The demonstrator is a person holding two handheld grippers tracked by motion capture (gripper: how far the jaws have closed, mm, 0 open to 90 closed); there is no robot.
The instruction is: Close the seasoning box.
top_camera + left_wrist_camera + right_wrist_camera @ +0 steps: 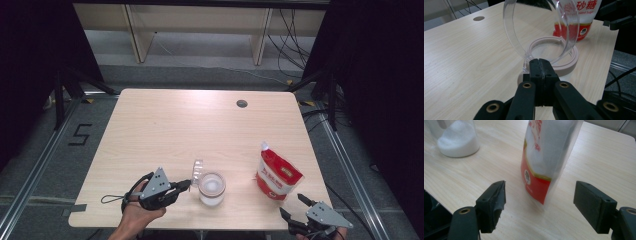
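Jar taken as landmark: clear, upright near front edge of light wood worktop, white granules in the bottom, seen also at upper left of right gripper view. Pale pinkish rim around its mouth. Clear round lid swung open, standing on edge at jar's left side, hinged at the rim; in left gripper view lid rises upright just beyond the jaw tips.

Left gripper just left of jar, pointing at it, held in a hand coming up from front edge. Jaws clenched together on the small clear tab at lid's base, pads pressed flat against each other with the tab pinched at the tips.

Sugar bag right of jar, well apart from it, upright, red and white with printed characters, cut corner at top. Same bag straight ahead between the jaws in right gripper view.

Right gripper right of jar and nearer the front edge than bag, just short of bag's base. Jaws released, spread wide, pads not touching bag, nothing held.

Small round grommet hole far behind jar toward back edge.
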